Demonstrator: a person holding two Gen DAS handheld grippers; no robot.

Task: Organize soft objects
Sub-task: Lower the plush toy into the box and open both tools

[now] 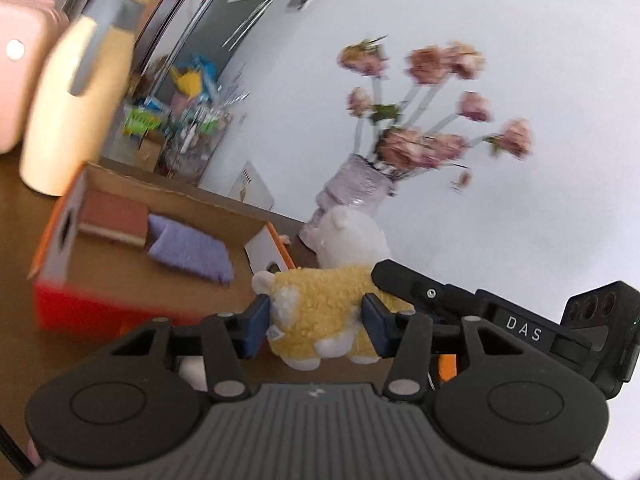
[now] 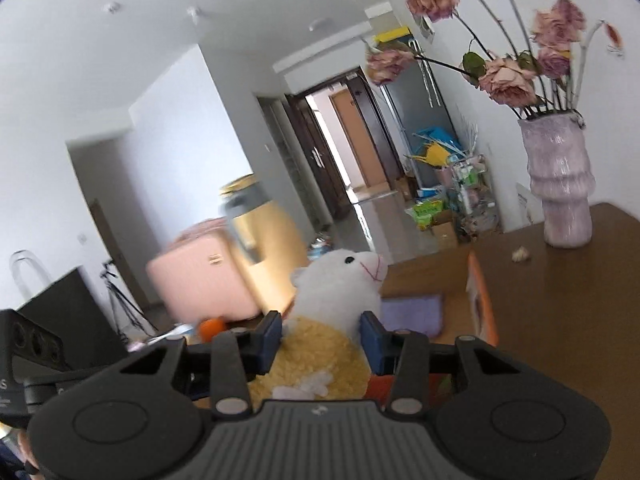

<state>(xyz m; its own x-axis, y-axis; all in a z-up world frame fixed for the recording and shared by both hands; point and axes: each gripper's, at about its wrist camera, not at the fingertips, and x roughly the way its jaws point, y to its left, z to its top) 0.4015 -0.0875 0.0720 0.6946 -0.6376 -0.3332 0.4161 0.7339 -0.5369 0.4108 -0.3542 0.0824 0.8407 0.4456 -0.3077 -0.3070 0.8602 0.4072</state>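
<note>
The left tool (image 1: 316, 322) pinches the plush sheep (image 1: 320, 304) at its yellow rump; the right tool (image 2: 320, 342) pinches it by the neck. The sheep hangs just beside the open cardboard box (image 1: 120, 264) on the bench (image 2: 560, 320). Keep both grips level and lower it beside the purple cloth (image 1: 192, 250).

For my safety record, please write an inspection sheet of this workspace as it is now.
Surface: brown wooden table, mostly bare near the vase.
Job's things: yellow-and-white plush sheep; purple cloth lying in open cardboard box.
Clutter: cream thermos jug, pink case, vase of dried flowers, an orange.
Grippers: left claw and right claw both press on the sheep.
Cables: nothing seen.
Surroundings: white wall, hallway, fridge, cluttered shelf.
</note>
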